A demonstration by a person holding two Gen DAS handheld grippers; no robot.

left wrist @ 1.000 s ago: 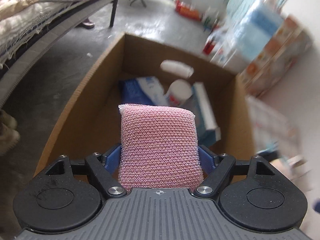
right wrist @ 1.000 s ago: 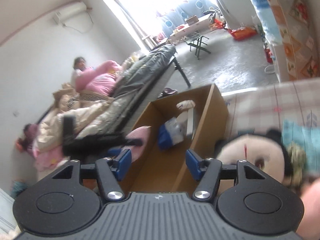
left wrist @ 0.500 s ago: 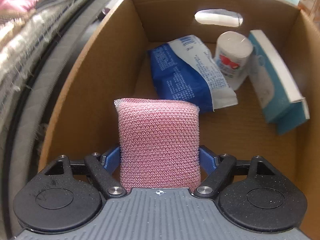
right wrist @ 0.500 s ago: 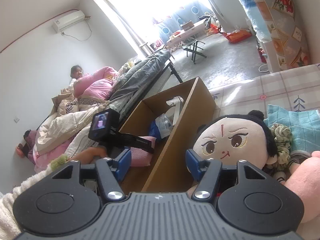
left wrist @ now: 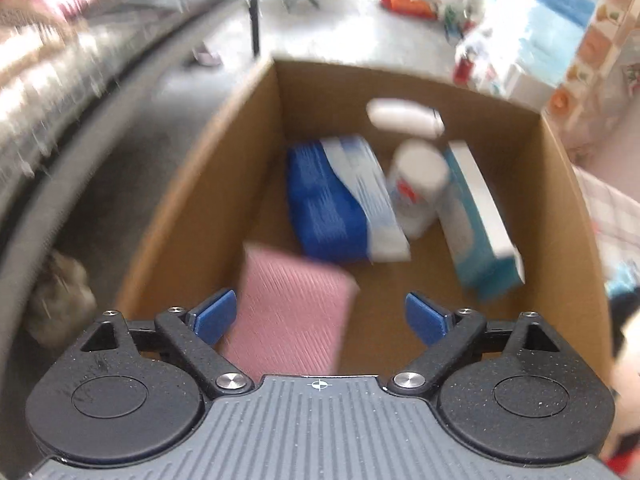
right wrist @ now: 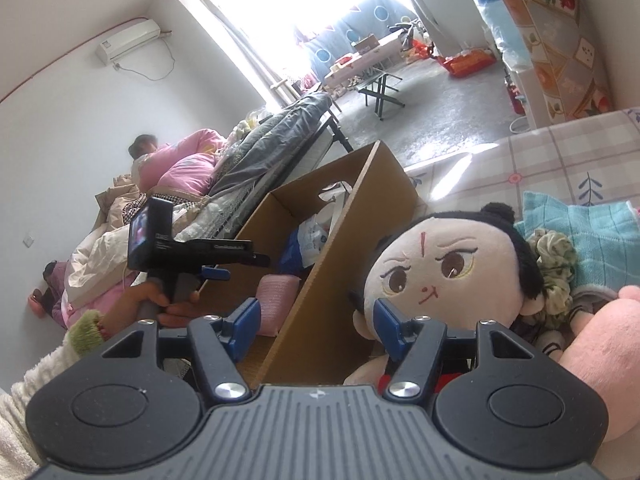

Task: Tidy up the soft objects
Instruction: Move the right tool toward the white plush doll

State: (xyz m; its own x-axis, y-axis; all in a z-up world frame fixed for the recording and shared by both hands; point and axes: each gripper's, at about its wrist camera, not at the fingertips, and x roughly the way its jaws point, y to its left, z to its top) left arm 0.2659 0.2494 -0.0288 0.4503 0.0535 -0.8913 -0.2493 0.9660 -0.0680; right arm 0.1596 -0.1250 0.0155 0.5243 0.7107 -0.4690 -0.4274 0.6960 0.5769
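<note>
Below left gripper, jaws just opened: pink sponge, free, inside box.

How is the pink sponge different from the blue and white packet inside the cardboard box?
The pink sponge is one plain colour with a knitted texture; the blue and white packet is glossy and printed. The sponge lies near the box's close end, the packet farther in, beside a white roll. Both lie inside the box.

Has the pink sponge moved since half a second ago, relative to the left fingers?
Yes. The sponge has left the left gripper, whose fingers have just been opening, and lies tilted toward the left finger, down in the box.
</note>
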